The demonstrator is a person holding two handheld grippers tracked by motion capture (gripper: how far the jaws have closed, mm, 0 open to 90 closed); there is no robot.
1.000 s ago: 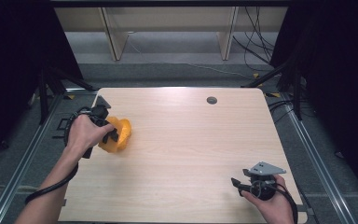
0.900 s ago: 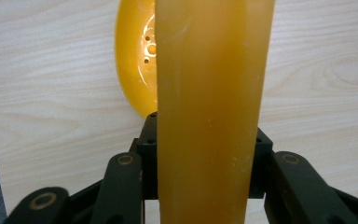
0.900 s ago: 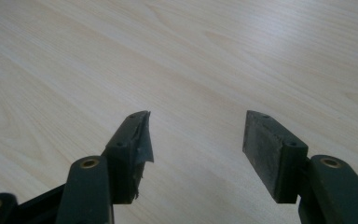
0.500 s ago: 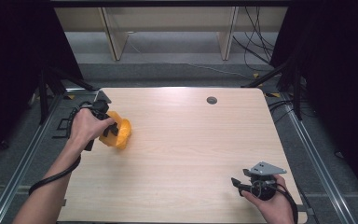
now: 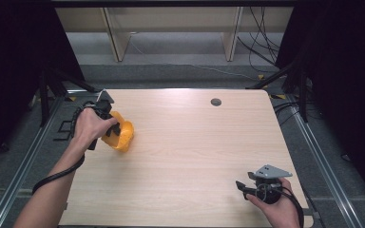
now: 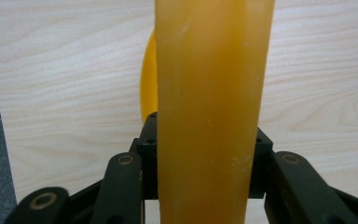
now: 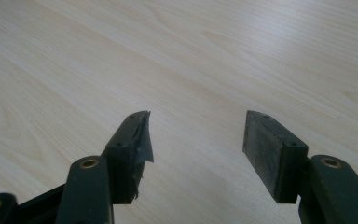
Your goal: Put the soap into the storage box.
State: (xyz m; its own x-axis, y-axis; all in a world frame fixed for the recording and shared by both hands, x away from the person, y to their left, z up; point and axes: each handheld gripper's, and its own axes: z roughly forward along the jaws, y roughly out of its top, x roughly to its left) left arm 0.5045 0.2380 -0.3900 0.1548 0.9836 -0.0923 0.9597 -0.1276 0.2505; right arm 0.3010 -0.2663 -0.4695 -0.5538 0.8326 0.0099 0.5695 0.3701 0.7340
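An orange-yellow plastic object [image 5: 124, 137] is near the left edge of the light wooden table [image 5: 195, 142]. My left gripper [image 5: 116, 129] is shut on it, with a hand wrapped around the gripper body. In the left gripper view the orange object [image 6: 212, 93] rises as a tall slab between the black jaws, and the left gripper [image 6: 205, 144] clamps it from both sides. My right gripper [image 5: 241, 186] is at the front right of the table, held by the other hand, pointing left. In the right gripper view the right gripper [image 7: 196, 140] stands open, with bare wood between its pads.
A small dark round grommet [image 5: 216, 101] is set in the table near its far edge. Metal frame rails [image 5: 323, 161] run along both sides of the table. Pale shelf legs [image 5: 114, 38] and loose cables [image 5: 266, 47] lie beyond the far edge.
My left hand has shifted slightly with the orange object still in its grip. The right hand and gripper have not moved.
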